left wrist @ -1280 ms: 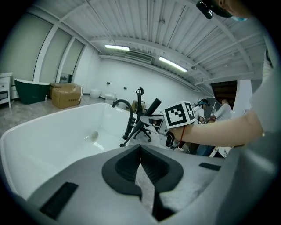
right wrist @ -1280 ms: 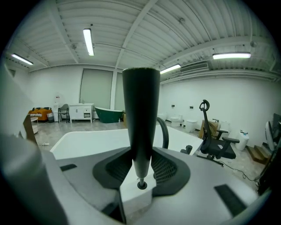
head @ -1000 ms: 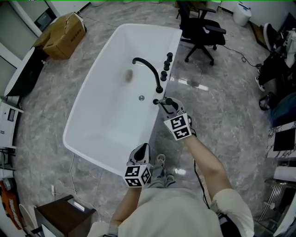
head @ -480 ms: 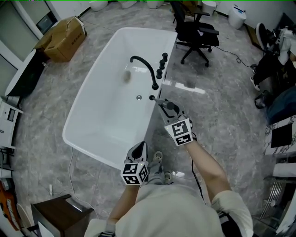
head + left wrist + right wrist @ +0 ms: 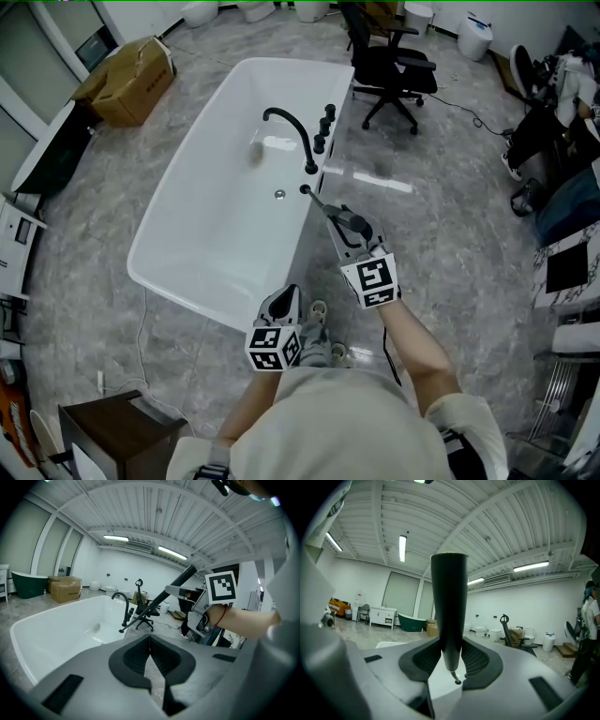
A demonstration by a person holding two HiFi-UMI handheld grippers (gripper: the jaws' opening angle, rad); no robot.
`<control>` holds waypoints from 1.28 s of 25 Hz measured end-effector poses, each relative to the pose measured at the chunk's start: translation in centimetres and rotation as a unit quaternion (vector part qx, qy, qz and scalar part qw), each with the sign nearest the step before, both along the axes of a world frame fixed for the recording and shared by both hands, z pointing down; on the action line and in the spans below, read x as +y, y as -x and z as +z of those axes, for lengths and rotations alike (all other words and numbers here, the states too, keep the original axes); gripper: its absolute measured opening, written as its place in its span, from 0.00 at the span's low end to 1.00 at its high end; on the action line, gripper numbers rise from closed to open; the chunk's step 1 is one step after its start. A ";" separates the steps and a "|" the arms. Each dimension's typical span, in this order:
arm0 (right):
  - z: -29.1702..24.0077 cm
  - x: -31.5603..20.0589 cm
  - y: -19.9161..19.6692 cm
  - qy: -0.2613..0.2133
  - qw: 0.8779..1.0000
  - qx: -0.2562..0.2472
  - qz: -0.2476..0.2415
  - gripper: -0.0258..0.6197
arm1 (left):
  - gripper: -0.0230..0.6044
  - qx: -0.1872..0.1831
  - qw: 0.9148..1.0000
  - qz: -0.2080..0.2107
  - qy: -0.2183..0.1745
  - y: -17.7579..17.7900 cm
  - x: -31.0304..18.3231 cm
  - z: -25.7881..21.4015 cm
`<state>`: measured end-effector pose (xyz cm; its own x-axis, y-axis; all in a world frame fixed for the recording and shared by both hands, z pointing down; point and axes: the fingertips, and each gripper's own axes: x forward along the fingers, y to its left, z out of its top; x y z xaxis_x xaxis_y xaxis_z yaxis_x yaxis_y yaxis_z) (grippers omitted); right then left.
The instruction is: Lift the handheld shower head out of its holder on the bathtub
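Note:
In the head view a white bathtub [image 5: 178, 253] carries a black arched faucet [image 5: 289, 127] and black knobs [image 5: 324, 124] on its right rim. My right gripper [image 5: 351, 225] is shut on the black shower head [image 5: 357, 225], held clear of the rim above the floor. A thin black hose [image 5: 323, 204] runs from it back to the holder hole [image 5: 305, 189]. The right gripper view shows the black handle [image 5: 450, 602] upright between the pads. My left gripper [image 5: 284, 305] hangs near the tub's near corner, shut, holding nothing. The left gripper view shows the shower head [image 5: 180, 581] slanting.
A black office chair [image 5: 394, 61] stands beyond the tub's far right corner. At the far left lies a cardboard box [image 5: 131, 67], and a dark cabinet [image 5: 122, 433] stands at the near left. Bags and equipment crowd the right edge [image 5: 553, 141]. Grey marble floor surrounds the tub.
My right gripper has risen and drawn back from the tub rim with the shower head, pulling the hose out of the holder. The left gripper has shifted a little.

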<state>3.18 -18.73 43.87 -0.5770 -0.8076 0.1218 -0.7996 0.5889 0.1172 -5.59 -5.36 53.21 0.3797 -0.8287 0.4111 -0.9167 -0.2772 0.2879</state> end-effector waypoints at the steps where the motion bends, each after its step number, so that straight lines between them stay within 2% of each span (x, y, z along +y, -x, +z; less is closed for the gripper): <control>1: -0.4 0.7 -0.4 -0.005 1.000 -0.003 0.004 0.27 | 0.07 0.001 1.000 0.000 -0.001 -0.1 0.4 -0.1; 15: -5.2 11.3 -5.4 -0.044 0.996 -0.057 0.044 0.27 | 0.07 0.004 1.000 -0.014 -0.027 -0.6 5.2 -1.4; 21: -6.9 15.4 -6.9 -0.056 0.994 -0.077 0.046 0.27 | 0.07 0.004 0.999 -0.018 -0.029 -0.8 7.3 -1.3; 26: -8.4 18.0 -7.9 -0.074 0.994 -0.075 0.039 0.27 | 0.07 0.000 0.999 -0.014 -0.033 -1.5 8.0 -1.7; 32: -10.3 20.5 -9.2 -0.090 0.991 -0.094 0.042 0.27 | 0.07 -0.001 0.999 -0.008 -0.042 -2.0 8.3 -2.2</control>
<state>12.35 1.74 33.60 -0.5052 -0.8529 -0.1316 -0.8628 0.5021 0.0584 -3.61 2.97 50.98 0.3654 -0.8663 0.3406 -0.9217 -0.2857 0.2623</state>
